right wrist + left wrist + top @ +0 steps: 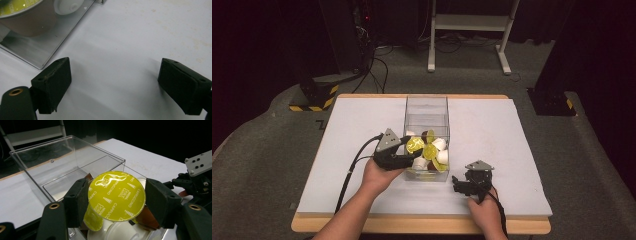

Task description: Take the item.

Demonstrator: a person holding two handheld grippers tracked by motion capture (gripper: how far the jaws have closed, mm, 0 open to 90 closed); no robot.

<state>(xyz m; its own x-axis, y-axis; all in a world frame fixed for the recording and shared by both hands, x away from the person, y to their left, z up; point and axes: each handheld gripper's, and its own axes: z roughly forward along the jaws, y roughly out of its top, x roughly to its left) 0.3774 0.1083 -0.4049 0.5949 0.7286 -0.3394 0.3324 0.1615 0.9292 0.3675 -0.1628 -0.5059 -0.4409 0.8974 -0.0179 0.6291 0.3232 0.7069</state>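
Closest to the lens, in the left gripper view, a coffee capsule with a yellow foil lid point(117, 195) printed "CAPPUCCINO" sits squarely between the two black jaws of the left gripper point(117, 200), and both pads press against its rim, so the capsule is pinched. It hangs above the near end of the clear plastic box point(32, 167), over the other capsules point(117, 231) heaped there: white bodies, brown bodies and more yellow lids.

From the high view, the clear plastic box point(426, 102) stands upright near the middle of the white table top point(352, 130), long side running away from the person. The heap of capsules point(436, 152) fills its near end; the far end holds nothing I can make out. The left gripper point(411, 150) reaches over the box's near left wall, the person's left hand point(379, 175) wrapped around its body, the cable trailing back toward the table edge.

The right gripper point(455, 184) rests low on the table just beside the box's near right corner, held in the right hand point(484, 207). In the right gripper view its jaws stand spread wide with only bare white surface between them, and the corner of the box point(47, 47) with a brown capsule point(30, 21) inside shows just beyond the left pad.
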